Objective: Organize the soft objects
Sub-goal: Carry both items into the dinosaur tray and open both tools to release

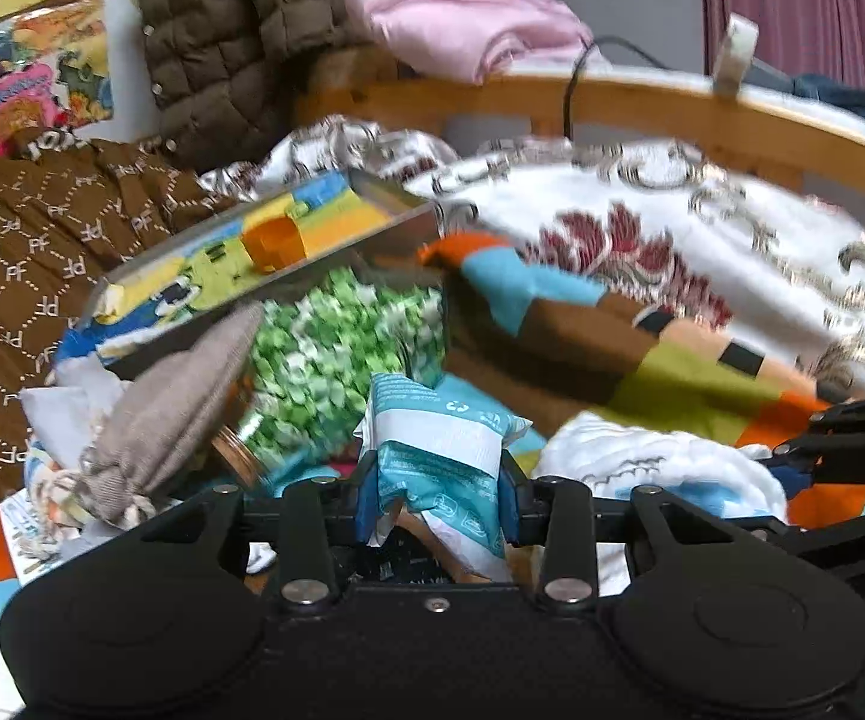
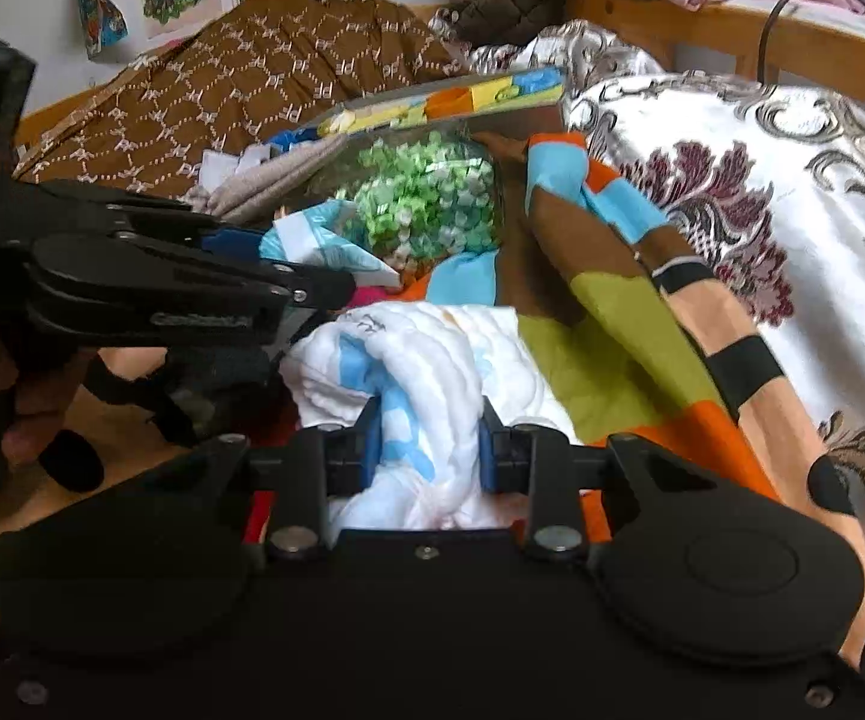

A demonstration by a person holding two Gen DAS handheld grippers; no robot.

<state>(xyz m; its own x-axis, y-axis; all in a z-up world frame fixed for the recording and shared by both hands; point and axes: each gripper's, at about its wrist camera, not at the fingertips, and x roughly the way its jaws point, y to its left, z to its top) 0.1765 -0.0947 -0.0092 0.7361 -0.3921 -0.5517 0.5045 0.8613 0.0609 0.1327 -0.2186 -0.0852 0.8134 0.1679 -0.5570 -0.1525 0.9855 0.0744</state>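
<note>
My left gripper is shut on a teal-and-white soft packet and holds it over the bed clutter. It also shows in the right wrist view, with the packet at its tips. My right gripper is shut on a white quilted cloth with blue print, which also shows in the left wrist view. A grey knit cloth lies to the left of the packet. A jar of green and white pieces lies on its side behind the packet.
A colourful picture box leans over the jar. A patchwork blanket covers the bed, with a white floral throw at the right and a brown quilt at the left. A wooden bed rail runs behind.
</note>
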